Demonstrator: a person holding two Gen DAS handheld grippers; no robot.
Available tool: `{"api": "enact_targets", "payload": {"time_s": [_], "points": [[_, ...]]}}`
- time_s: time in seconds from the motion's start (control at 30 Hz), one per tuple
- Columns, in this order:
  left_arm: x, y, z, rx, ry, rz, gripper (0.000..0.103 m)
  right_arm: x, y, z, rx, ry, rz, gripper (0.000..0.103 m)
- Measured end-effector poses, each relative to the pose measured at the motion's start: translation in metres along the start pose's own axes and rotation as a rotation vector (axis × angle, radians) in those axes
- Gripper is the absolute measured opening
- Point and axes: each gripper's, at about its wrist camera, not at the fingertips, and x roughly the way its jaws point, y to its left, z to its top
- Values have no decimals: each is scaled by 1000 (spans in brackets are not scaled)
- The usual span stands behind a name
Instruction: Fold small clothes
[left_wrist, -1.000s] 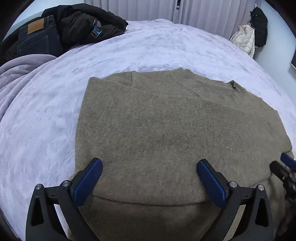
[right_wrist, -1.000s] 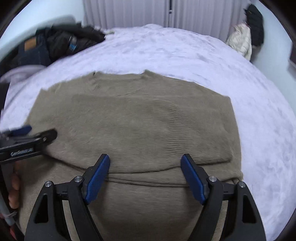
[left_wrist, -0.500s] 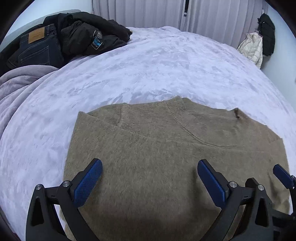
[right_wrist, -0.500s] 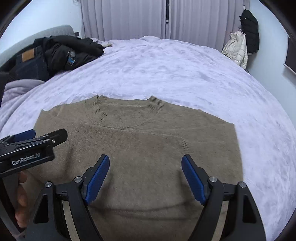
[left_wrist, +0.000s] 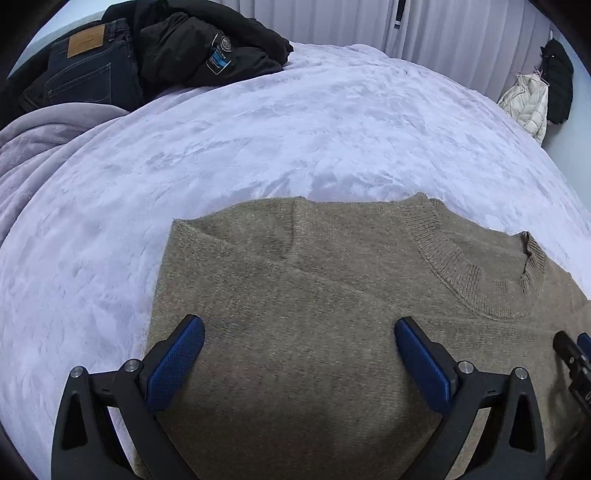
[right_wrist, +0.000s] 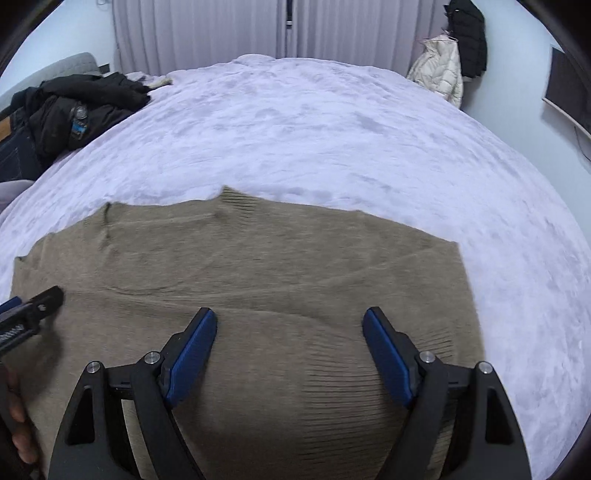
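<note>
Both grippers spread wide above a folded tan sweater on the bed — nothing gripped.

The tan sweater (left_wrist: 332, 314) lies flat on the pale lilac bed cover (left_wrist: 258, 140), sides folded in, its ribbed collar (left_wrist: 476, 266) toward the far edge. Left gripper (left_wrist: 299, 354): jaws stand wide apart over the knit, blue pads on either side, no cloth pinched between them. Right gripper (right_wrist: 288, 347): same state — wide, empty, over the sweater's right half near a ribbed fold. Each gripper's tip shows at the edge of the other's view. Far left on the bed: dark jeans (left_wrist: 88, 70) and a black jacket (left_wrist: 207, 48) in a heap. Cream and black coats (right_wrist: 447, 62) hang by the curtains (right_wrist: 221, 29).
</note>
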Motion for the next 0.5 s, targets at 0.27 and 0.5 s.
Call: {"api": "enact_targets", "payload": {"time_s": [0.27, 0.5], "points": [[-36, -2, -14, 13, -48, -12, 103, -32, -29, -12, 50, -28, -14, 84], [-60, -27, -42, 103, -80, -36, 103, -54, 44, -44, -156, -38, 126, 85]]}}
